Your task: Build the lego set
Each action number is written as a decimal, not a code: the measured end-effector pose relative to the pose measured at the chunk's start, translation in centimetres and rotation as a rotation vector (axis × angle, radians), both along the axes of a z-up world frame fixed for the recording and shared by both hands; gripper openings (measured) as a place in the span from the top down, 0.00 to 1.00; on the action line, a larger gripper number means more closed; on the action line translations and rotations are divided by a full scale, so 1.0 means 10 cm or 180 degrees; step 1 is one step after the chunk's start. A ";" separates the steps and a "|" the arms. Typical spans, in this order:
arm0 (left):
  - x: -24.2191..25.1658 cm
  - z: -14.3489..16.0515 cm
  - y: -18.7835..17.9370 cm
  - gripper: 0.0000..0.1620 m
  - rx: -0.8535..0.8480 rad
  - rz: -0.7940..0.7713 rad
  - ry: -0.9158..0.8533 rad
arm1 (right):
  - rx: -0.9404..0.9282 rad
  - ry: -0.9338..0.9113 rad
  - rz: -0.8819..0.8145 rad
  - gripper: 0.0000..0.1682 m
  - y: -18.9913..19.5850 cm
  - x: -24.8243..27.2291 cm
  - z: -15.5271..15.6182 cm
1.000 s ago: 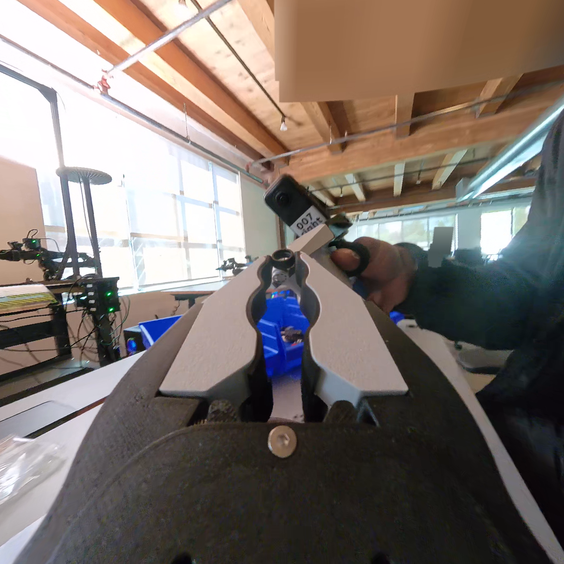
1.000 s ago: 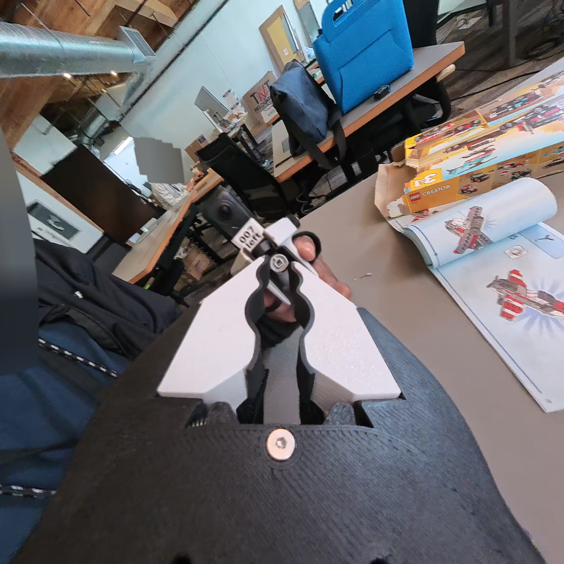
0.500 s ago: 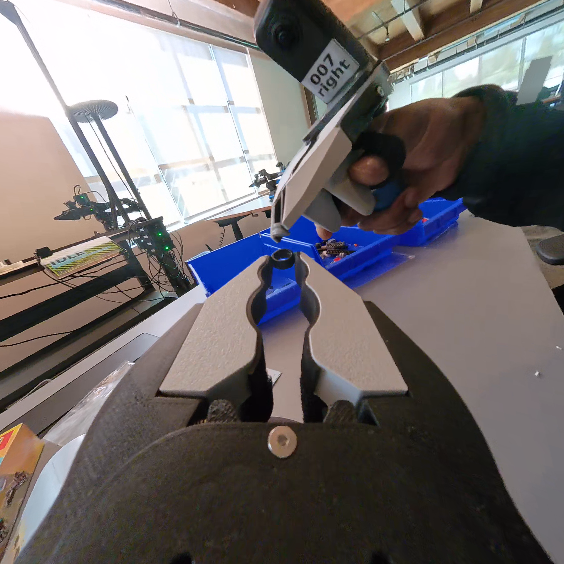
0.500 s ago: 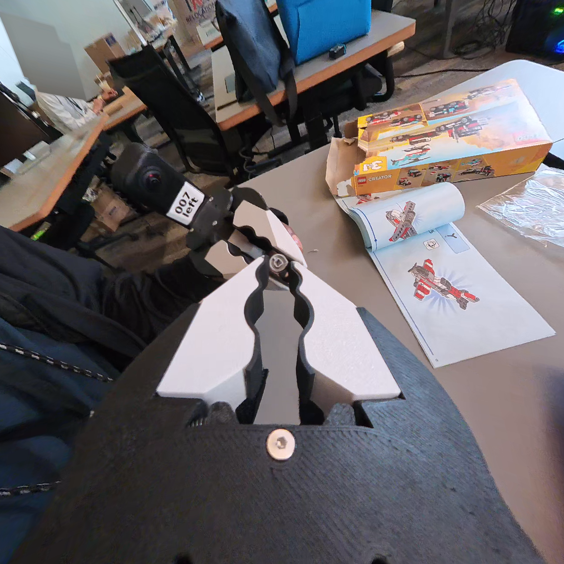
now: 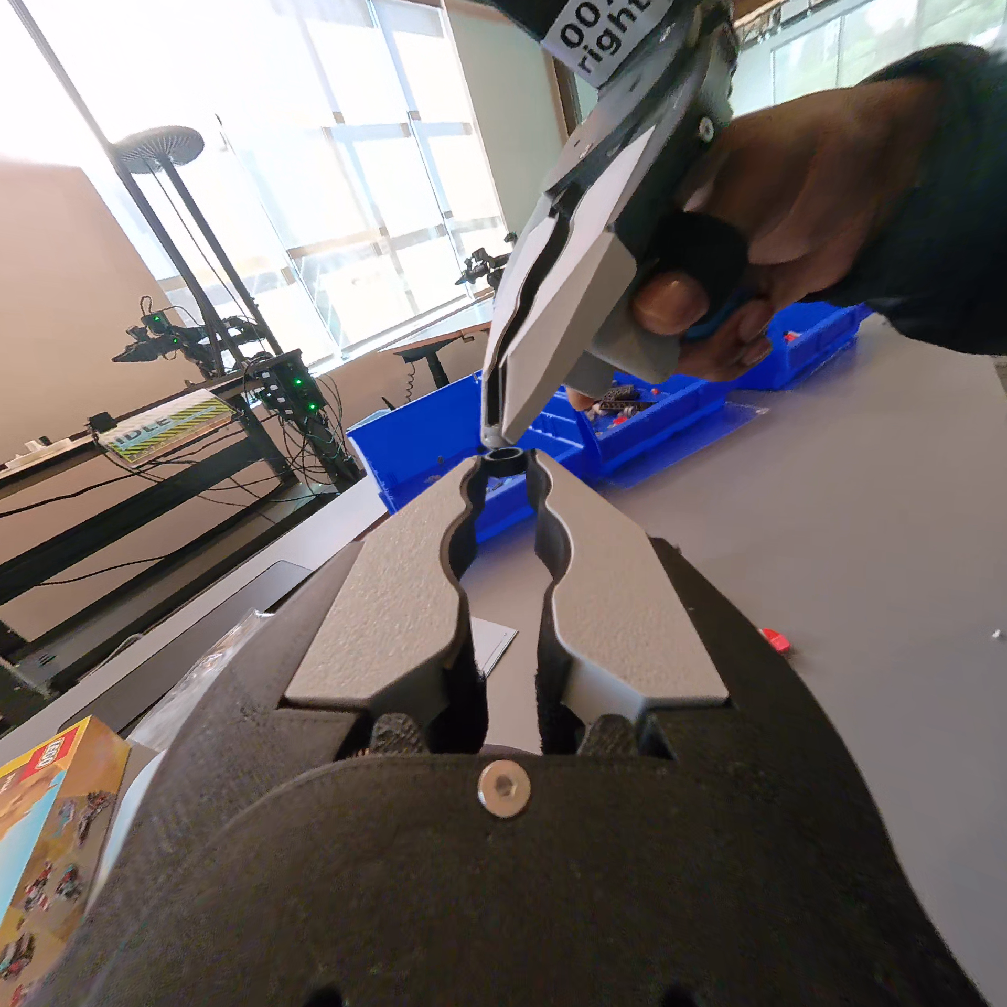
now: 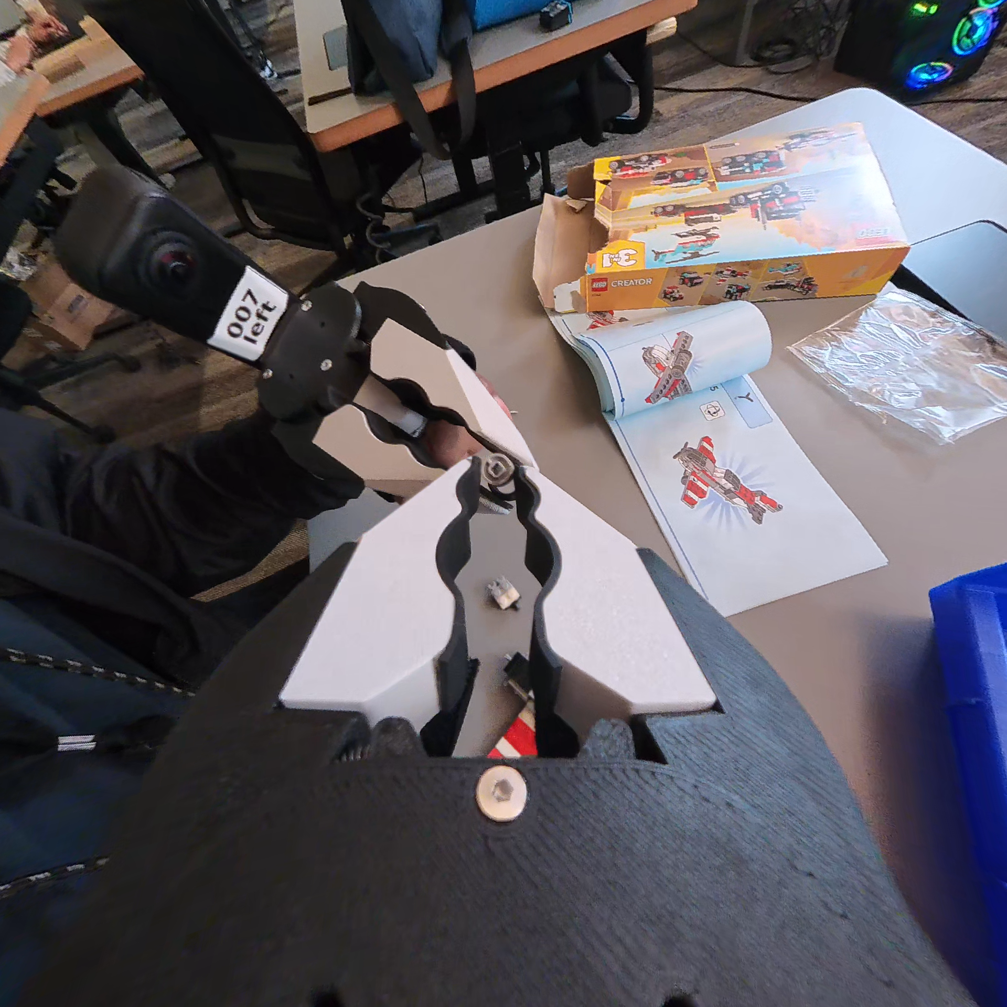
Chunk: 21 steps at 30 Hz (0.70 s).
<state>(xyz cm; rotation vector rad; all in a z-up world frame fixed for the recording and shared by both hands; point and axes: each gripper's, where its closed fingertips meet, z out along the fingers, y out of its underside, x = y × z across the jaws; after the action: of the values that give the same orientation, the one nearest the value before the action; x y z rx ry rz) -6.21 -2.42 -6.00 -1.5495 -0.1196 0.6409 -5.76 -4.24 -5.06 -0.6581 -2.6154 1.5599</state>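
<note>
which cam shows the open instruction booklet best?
Right wrist view: the instruction booklet lies open on the table, both pages visible beside the box. Left wrist view doesn't show it, only a box corner.

Sunlit windows point(image 5: 349, 180), grey table point(image 5: 844, 545).

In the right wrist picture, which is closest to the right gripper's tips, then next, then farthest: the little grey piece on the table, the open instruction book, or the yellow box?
From the right gripper:
1. Little grey piece, on the table seen between its fingers.
2. Instruction book, open, off to the right.
3. Yellow box, beyond the book, near the table's far edge.
</note>
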 end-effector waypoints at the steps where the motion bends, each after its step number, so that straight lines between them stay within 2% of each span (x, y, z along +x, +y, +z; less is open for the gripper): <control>1: -0.01 -0.01 0.00 0.92 -0.0041 0.0026 0.0007 | 0.0035 0.0024 -0.0017 0.93 0.00 -0.01 -0.02; 7: -0.03 -0.05 0.01 0.92 -0.0133 0.0110 0.0027 | 0.0183 0.0155 -0.0087 0.93 0.02 -0.04 -0.07; 21: 0.01 0.06 -0.02 0.92 0.0195 0.0007 0.0119 | 0.0020 0.0089 -0.0062 0.93 -0.01 -0.01 0.03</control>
<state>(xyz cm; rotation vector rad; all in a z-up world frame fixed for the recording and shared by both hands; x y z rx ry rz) -6.08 -2.65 -5.37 -1.4779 -0.1118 0.6618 -5.88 -4.35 -4.75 -0.6547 -2.5849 1.5437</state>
